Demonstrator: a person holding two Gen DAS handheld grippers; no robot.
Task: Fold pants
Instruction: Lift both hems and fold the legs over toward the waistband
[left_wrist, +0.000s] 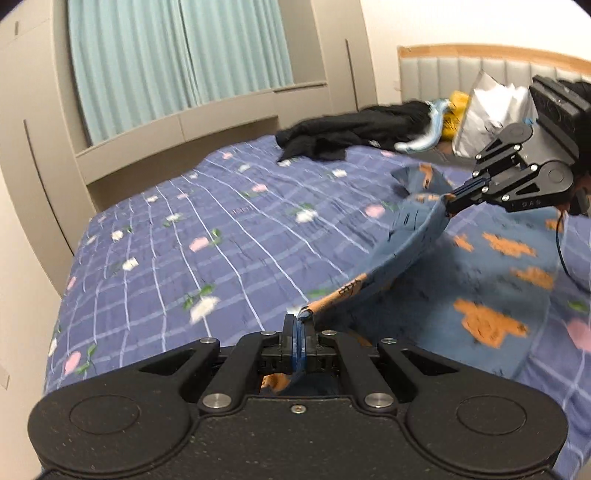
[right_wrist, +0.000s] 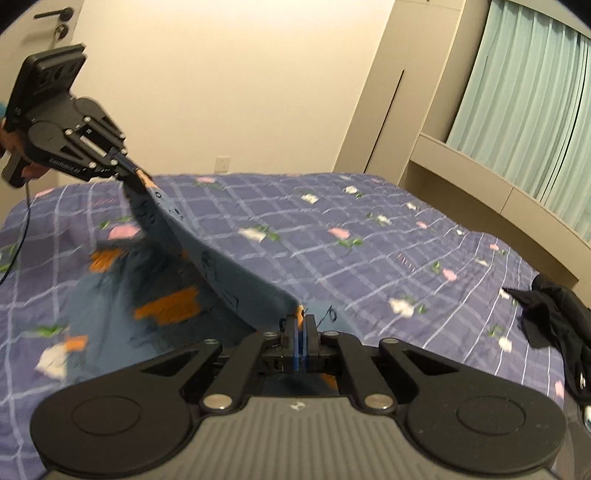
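The pants (left_wrist: 491, 280) are blue with orange patches and lie on the bed, one edge lifted between my two grippers. My left gripper (left_wrist: 300, 325) is shut on one end of that edge. My right gripper (left_wrist: 452, 199) is shut on the other end, up and to the right. In the right wrist view my right gripper (right_wrist: 302, 321) pinches the pants (right_wrist: 229, 273), and my left gripper (right_wrist: 138, 175) holds the far end at upper left. The cloth edge runs taut between them above the bed.
The bed has a purple checked cover with flowers (left_wrist: 221, 236). A black garment (left_wrist: 351, 133) lies near the headboard (left_wrist: 461, 70), with a silver bag (left_wrist: 487, 110) and yellow item beside it. A beige window ledge (left_wrist: 177, 144) and teal curtains (left_wrist: 177, 55) border the bed.
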